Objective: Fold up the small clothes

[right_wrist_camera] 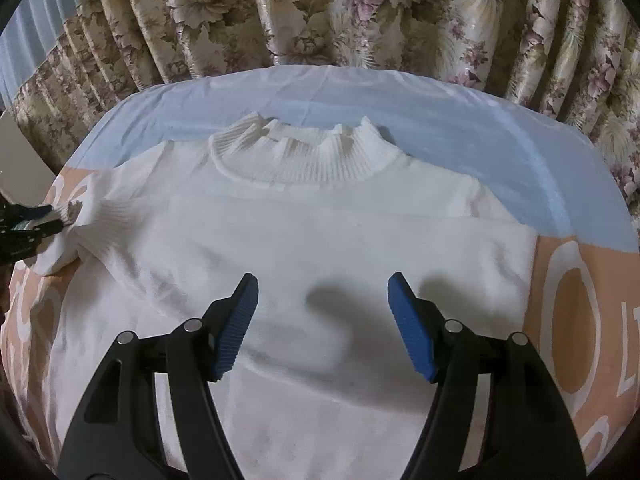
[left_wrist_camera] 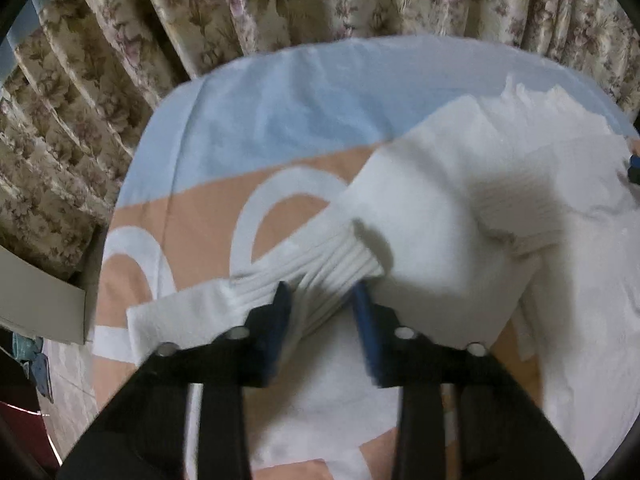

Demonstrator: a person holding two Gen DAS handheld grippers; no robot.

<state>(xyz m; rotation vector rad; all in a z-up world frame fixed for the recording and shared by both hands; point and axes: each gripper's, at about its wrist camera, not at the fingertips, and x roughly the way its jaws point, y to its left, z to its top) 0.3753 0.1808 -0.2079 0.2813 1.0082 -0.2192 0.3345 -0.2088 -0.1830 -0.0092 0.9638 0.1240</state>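
Dim indoor light, soft shadows, motion blur, dark fisheye corners.

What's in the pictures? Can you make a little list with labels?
garment: white sweater, lying flat, ribbed collar away from the camera
surface: blue and peach sheet
backdrop: flowered curtain
left gripper: ribbed sleeve cuff between its fingers
right gripper: open above the sweater's front, holding nothing

Curtain [right_wrist_camera: 320,12] walls far edge; bare sheet [right_wrist_camera: 460,132] beyond sweater [right_wrist_camera: 320,240] collar passable.
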